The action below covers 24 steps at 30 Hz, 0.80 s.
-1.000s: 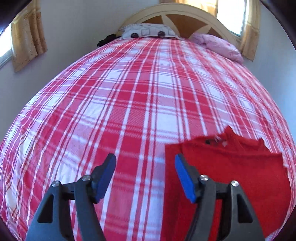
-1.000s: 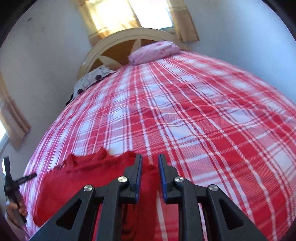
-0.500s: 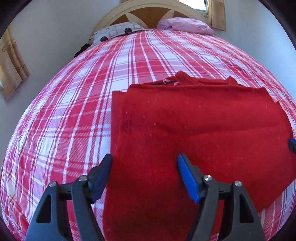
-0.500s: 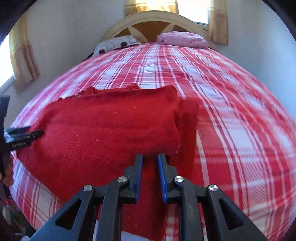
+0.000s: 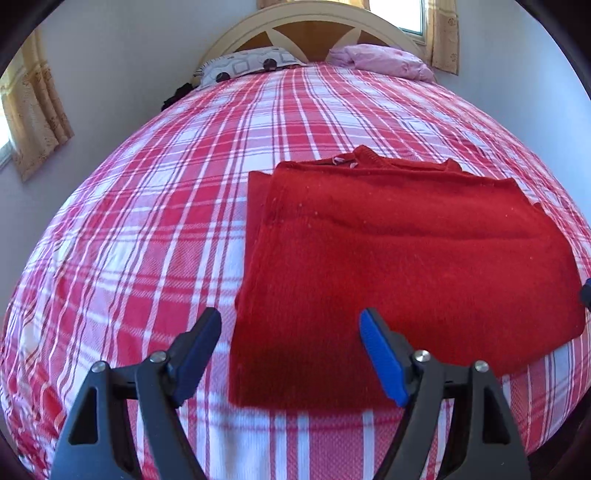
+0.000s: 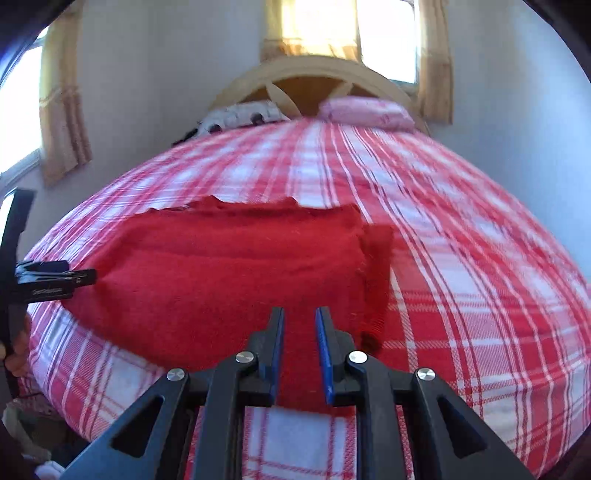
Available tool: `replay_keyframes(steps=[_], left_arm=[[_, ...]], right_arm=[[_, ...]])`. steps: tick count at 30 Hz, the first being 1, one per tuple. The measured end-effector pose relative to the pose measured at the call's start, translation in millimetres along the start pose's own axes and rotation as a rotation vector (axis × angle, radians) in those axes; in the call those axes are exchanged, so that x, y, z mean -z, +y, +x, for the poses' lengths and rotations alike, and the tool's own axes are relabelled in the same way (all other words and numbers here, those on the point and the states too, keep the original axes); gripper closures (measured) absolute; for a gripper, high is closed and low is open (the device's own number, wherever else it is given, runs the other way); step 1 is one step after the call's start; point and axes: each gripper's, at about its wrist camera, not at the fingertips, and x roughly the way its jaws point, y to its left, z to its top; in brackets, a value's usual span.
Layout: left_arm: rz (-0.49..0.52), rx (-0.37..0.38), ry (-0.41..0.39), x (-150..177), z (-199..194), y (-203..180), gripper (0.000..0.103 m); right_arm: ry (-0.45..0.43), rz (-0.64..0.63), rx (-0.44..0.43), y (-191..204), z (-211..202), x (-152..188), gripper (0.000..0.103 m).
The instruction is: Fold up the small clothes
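A red sweater (image 5: pixel 406 251) lies folded flat on the red and white checked bed cover (image 5: pixel 166 221), its collar toward the headboard. My left gripper (image 5: pixel 290 314) hovers over the sweater's near left corner, its jaws wide and still opening, nothing between the blue pads. In the right wrist view the sweater (image 6: pixel 221 273) fills the middle, and my right gripper (image 6: pixel 301 312) sits above its near edge toward the right end, jaws a narrow gap apart and holding nothing. The left gripper (image 6: pixel 55 280) shows at the sweater's left end, a hand (image 6: pixel 18 354) below it.
A patterned pillow (image 5: pixel 243 66) and a pink pillow (image 5: pixel 380 61) lie against the arched headboard (image 5: pixel 314 33). Curtained windows (image 5: pixel 33 118) flank the bed. The checked cover (image 6: pixel 461 258) spreads wide around the sweater; the bed's near edge runs just below both grippers.
Both grippers swung over from the sweater's sides to face it squarely along its near edge. The left jaws have spread wider. The right jaws kept the same narrow gap.
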Motion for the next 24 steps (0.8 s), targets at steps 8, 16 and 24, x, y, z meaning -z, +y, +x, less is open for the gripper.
replay_keyframes(steps=[8, 16, 24], left_arm=[[0.059, -0.101, 0.028, 22, 7, -14, 0.023], [0.027, -0.101, 0.019, 28, -1, -12, 0.023], [-0.076, -0.019, -0.001, 32, -25, -11, 0.022]], right_arm=[[0.147, 0.083, -0.05, 9, 30, 25, 0.085], [0.123, 0.25, -0.09, -6, 22, 37, 0.085], [-0.145, 0.283, -0.02, 21, -46, 16, 0.048]])
